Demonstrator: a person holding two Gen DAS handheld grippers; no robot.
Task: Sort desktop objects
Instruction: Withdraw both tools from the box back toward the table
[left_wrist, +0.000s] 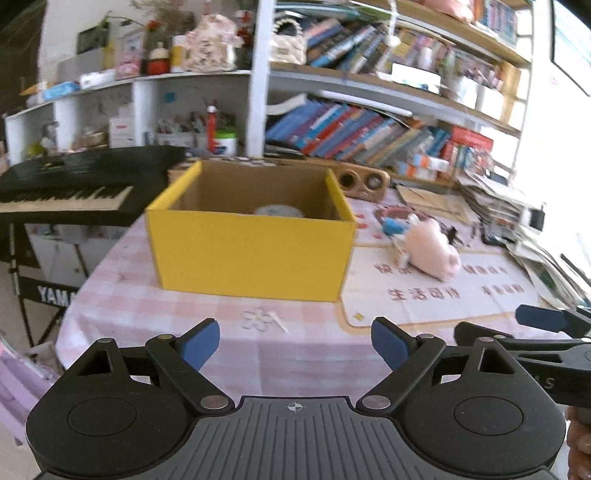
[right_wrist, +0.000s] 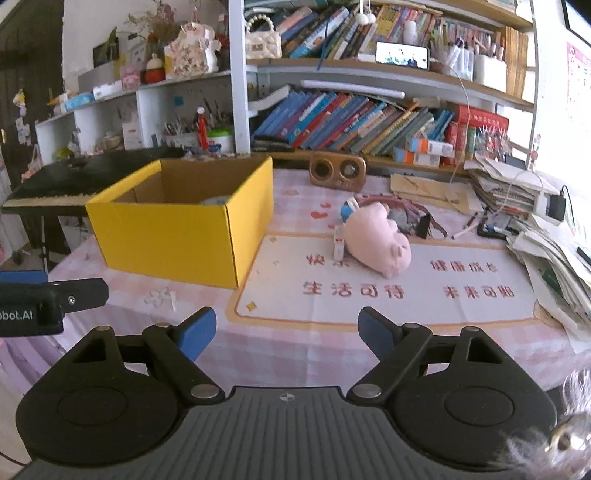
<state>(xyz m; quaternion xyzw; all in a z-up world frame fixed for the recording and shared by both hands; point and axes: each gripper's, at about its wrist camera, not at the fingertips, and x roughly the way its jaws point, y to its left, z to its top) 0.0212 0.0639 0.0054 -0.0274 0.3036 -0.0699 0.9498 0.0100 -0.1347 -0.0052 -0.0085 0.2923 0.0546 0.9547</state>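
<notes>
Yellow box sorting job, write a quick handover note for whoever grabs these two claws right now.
Left claw: open, empty, hovering over the near table edge, facing the yellow box.
Right claw: open, empty, beside it, facing the white mat.
Done: one pale round item lies in the box; what it is cannot be told.
Left: pink plush pig lies on the mat right of the box, a small white and red packet against it, a blue item and dark clutter behind it. Pens lie further right.
</notes>
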